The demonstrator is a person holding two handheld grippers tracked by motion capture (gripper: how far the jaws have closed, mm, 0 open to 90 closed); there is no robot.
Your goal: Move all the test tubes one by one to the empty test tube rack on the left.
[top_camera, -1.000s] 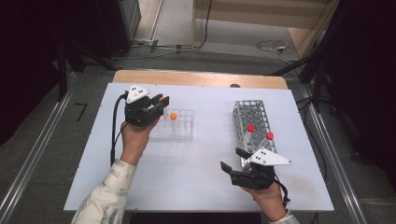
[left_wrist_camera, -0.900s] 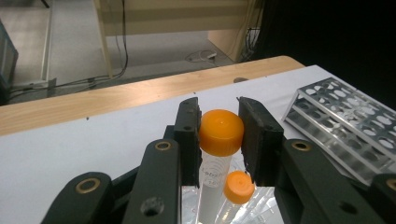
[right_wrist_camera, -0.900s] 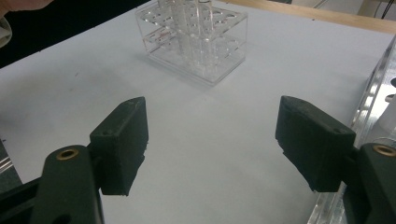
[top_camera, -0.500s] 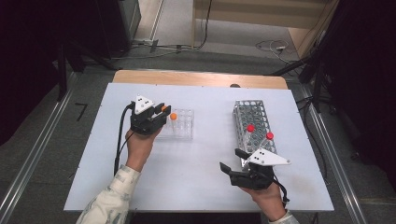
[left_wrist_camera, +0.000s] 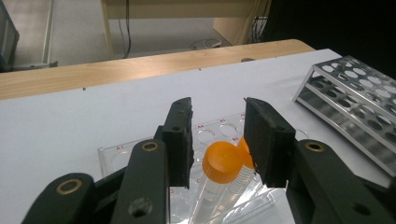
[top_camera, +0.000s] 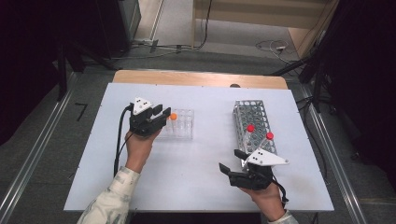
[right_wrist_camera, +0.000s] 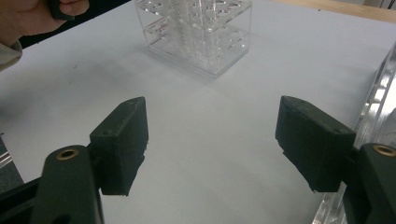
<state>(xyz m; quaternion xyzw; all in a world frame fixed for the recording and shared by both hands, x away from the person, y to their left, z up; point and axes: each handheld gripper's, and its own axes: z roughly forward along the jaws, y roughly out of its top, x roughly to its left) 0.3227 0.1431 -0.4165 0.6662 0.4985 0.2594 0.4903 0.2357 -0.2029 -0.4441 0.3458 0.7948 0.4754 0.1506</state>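
A clear tube with an orange cap [top_camera: 173, 116] [left_wrist_camera: 219, 162] stands in the clear plastic rack [top_camera: 183, 126] [left_wrist_camera: 116, 154] on the white table [top_camera: 201, 186]. My left gripper [top_camera: 164, 115] [left_wrist_camera: 217, 140] straddles the cap. Its jaws have just been opening, and a thin gap shows between the pads and the cap. My right gripper [top_camera: 230, 160] [right_wrist_camera: 212, 140] hovers wide open over bare table at the near right, beside the metal rack [top_camera: 252, 116] [left_wrist_camera: 355, 98]. Nothing is between its jaws.
Two red-capped tubes [top_camera: 251, 128] [top_camera: 269, 136] stand in the near end of the metal rack. A wooden strip [top_camera: 201, 78] runs along the table's far edge. The clear rack [right_wrist_camera: 196, 32] lies ahead of the right gripper, with a hand [right_wrist_camera: 28, 18] to its left.
My left gripper has sunk toward the clear rack with the orange-capped tube between its jaws, and the jaws have parted a little. The right gripper has stayed still.
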